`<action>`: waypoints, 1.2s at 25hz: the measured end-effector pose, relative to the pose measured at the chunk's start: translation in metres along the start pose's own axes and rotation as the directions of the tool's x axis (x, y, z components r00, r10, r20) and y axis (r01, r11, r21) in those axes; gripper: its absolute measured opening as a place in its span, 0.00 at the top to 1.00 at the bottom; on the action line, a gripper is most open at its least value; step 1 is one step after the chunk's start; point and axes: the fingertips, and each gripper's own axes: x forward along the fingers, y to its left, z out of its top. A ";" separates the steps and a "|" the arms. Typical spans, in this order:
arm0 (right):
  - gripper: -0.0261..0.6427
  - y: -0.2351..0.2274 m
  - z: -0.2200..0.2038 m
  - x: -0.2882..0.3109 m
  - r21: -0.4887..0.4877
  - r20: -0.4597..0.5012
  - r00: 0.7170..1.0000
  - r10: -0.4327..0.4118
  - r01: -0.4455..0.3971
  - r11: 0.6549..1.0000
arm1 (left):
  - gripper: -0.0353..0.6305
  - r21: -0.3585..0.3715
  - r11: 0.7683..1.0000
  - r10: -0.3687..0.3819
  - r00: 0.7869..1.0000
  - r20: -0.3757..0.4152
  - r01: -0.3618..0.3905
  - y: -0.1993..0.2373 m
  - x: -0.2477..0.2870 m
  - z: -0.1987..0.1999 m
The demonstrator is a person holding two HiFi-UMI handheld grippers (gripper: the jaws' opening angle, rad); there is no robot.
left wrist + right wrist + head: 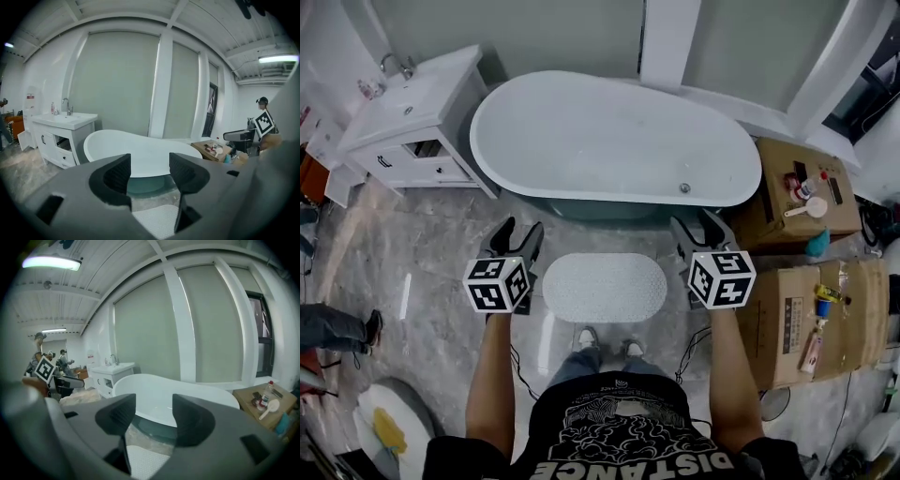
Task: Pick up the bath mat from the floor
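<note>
White oval bath mat [605,287] flat on the grey floor [422,272] beside the bathtub [614,141], left gripper [520,231] and right gripper [701,227] flanking its ends, jaws apart, shoes [588,337] by its near edge

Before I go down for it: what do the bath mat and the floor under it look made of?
Bath mat: white, matte, covered in fine regular bumps; probably rubber or soft plastic, possibly a nubby textile. Floor: grey with pale veining and glossy light streaks; looks like polished marble or marble-look tile.
</note>
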 end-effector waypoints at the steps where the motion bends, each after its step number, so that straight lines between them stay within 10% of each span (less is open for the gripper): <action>1: 0.61 0.002 -0.001 0.003 0.001 -0.002 1.000 -0.011 0.011 1.000 | 0.56 0.001 1.000 -0.008 1.000 -0.003 0.008 0.006 0.004 -0.001; 12: 0.60 0.021 -0.035 0.031 0.009 -0.095 0.988 -0.120 0.121 0.993 | 0.53 -0.008 0.997 -0.078 0.996 -0.049 0.077 0.068 0.037 -0.030; 30: 0.55 -0.011 -0.208 0.059 0.081 -0.309 0.940 -0.146 0.179 0.981 | 0.51 -0.070 0.996 -0.066 0.950 -0.304 0.047 0.105 0.077 -0.207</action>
